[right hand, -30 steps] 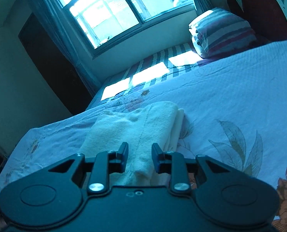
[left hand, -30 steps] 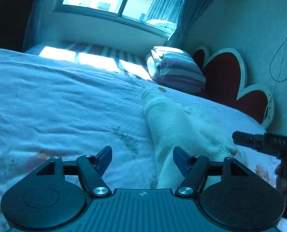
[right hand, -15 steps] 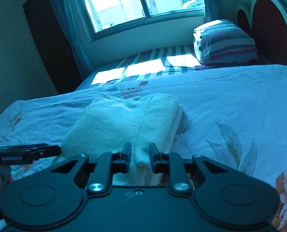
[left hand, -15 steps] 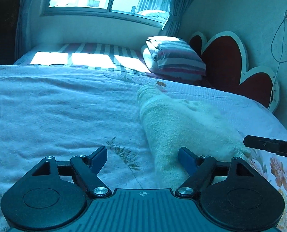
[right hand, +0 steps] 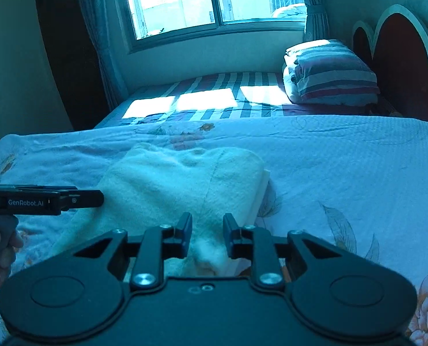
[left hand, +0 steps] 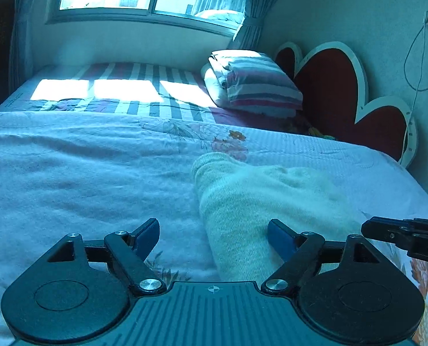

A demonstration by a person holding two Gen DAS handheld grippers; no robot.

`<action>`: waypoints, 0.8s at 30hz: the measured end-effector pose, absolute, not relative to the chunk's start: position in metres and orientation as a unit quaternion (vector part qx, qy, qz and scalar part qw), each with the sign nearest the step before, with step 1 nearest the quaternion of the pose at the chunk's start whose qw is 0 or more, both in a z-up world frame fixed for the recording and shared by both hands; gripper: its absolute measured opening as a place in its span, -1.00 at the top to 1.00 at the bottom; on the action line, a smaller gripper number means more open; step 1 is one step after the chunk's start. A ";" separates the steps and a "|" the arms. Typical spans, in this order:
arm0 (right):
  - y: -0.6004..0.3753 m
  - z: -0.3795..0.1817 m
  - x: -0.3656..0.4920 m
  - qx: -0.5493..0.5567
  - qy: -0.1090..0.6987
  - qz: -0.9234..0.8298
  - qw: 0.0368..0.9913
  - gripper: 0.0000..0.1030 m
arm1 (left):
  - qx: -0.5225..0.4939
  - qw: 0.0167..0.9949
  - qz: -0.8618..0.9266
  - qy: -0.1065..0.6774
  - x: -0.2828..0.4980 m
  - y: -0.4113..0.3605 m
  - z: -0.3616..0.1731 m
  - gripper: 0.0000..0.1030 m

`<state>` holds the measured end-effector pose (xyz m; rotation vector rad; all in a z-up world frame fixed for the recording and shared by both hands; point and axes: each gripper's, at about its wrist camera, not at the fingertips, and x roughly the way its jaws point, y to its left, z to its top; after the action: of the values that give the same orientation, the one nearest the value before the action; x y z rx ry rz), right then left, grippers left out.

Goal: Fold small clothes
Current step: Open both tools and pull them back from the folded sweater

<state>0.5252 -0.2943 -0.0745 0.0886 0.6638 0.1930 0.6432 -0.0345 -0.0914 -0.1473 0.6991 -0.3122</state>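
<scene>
Bed (left hand: 69,173) is filling both views, its pale floral cover running off every lower edge; a striped sheet is showing in sunlight at the far end. Heart-shaped headboard (left hand: 332,92) is standing against the wall, cut off at the right edge in the right wrist view. Folded striped bedding (left hand: 257,83) is lying just beside it.

Cream garment (left hand: 260,201) is lying folded on the cover, mid-bed; its near end is hidden behind the gripper bodies in both views, and the kind of garment is hard to make out.

Left hand-held gripper (left hand: 214,238) is hovering low over the cover with its jaws spread wide, gripping nothing; its blue-tipped right finger is sitting over the garment's near edge, contact unclear. In the right wrist view it is entering side-on from the left, held level, with a few of the person's fingers (right hand: 0,245) showing, blurred.

Right hand-held gripper (right hand: 207,232) is parted narrowly with the garment's near fold lying between its fingers; whether they are pinching the cloth cannot be told.

Writing: "GenRobot.AI" on the left gripper's side; "DA", cut off, on the right gripper's.
</scene>
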 end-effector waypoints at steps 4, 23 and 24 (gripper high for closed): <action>-0.297 -0.077 0.554 0.053 0.325 0.071 0.941 0.49 | -0.064 0.923 -0.151 0.349 0.678 -0.040 -0.091 -0.60; -0.291 -0.093 0.475 0.066 0.384 0.083 0.917 0.27 | -0.020 0.900 -0.194 0.390 0.574 -0.022 -0.111 -0.60; -0.286 -0.104 0.471 0.051 0.408 0.076 0.908 0.32 | -0.024 0.900 -0.192 0.390 0.566 -0.020 -0.109 -0.60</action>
<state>0.4705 -0.2862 -0.1036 0.1054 0.8428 0.1568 0.5657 -0.0197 -0.1090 -0.0506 0.8067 -0.3976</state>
